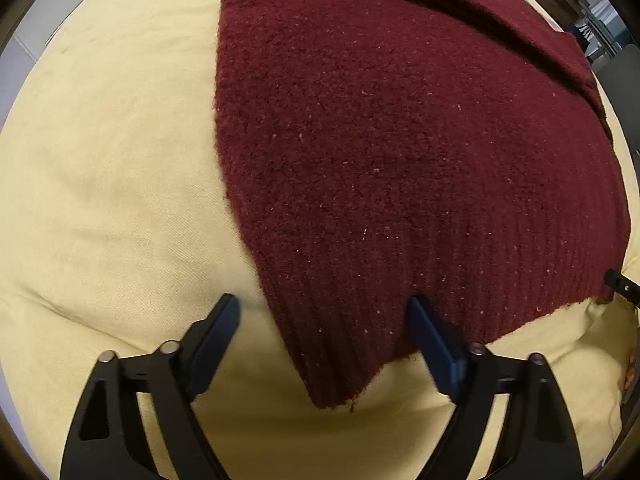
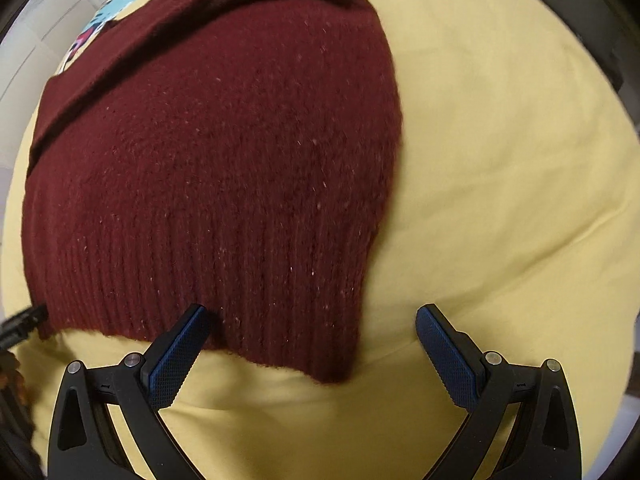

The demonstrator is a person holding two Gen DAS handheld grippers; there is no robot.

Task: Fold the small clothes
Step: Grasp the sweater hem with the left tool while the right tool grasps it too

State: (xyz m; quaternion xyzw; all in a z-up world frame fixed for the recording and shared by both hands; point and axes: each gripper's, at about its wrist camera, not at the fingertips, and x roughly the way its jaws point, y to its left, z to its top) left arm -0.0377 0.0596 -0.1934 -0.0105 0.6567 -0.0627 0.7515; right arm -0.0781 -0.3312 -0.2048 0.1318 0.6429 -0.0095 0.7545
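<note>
Two pairs of tongs, left tongs (image 1: 324, 312) and right tongs (image 2: 310, 322), stood apart, empty, astride the hem corners of the maroon sweater (image 1: 400, 152) lying on the yellow sheet (image 1: 112, 184). Closing low risked pinching sheet too, dragging it along.

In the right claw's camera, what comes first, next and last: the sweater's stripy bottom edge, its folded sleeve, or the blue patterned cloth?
From the right claw:
1. Ribbed hem of the dark red knitted sweater, between the fingers.
2. Folded sleeve band, upper left.
3. Turquoise patterned cloth, top left, beyond the sweater.
</note>
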